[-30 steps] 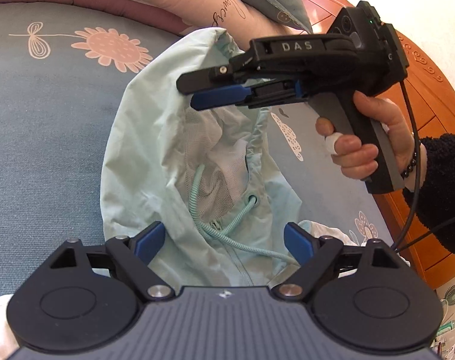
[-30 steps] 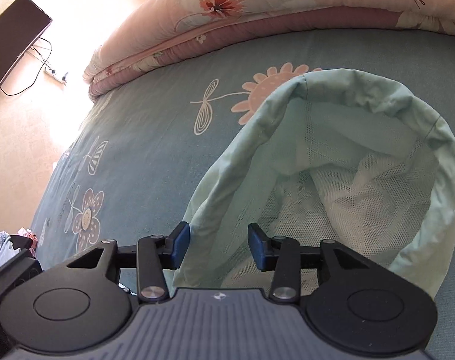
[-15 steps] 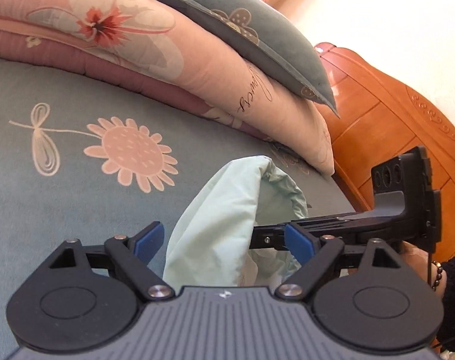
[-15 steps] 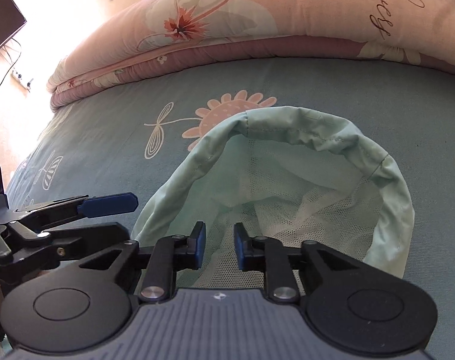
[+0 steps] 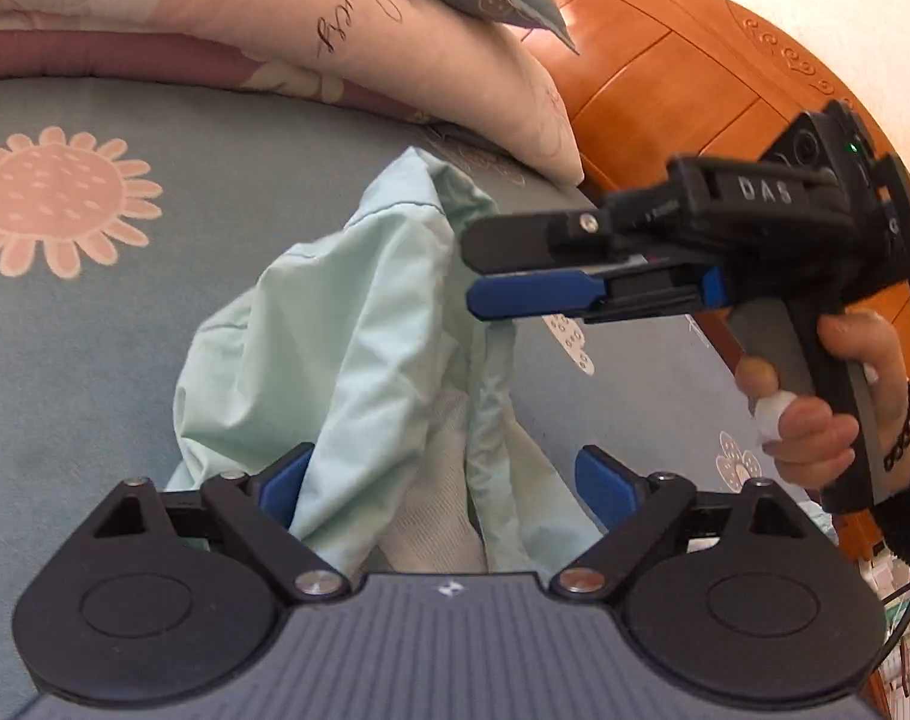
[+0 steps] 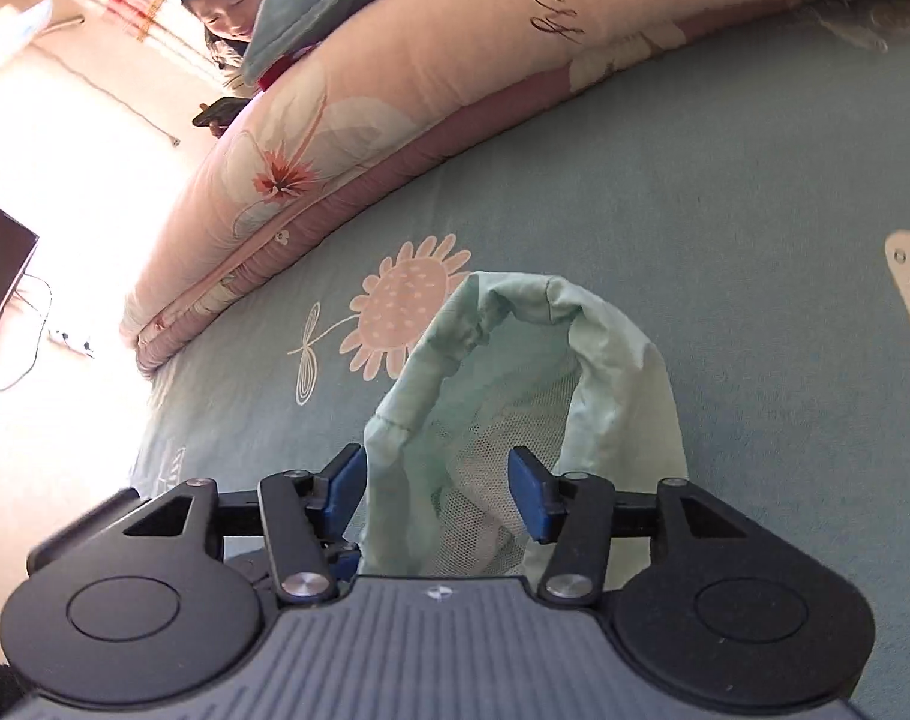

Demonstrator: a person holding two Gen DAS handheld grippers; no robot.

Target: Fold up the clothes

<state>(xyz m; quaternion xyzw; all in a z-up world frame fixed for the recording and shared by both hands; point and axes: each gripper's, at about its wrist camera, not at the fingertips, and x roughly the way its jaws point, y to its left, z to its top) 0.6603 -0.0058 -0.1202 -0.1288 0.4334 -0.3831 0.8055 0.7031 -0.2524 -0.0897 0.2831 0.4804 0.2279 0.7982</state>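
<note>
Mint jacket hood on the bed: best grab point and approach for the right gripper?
Take the hood by its hemmed rim, which stands up as an arch, coming over the top. The right gripper, jaws opening, straddles loose cloth; mesh lining would likely slip.

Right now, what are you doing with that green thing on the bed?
A person is folding a mint-green garment with mesh lining on a flowered bedsheet, holding a gripper in each hand. The left gripper has its jaws wide apart, with cloth lying between them. The right gripper is opening its jaws around the garment's rim, not pinching it. Nothing is folded neatly yet.
</note>
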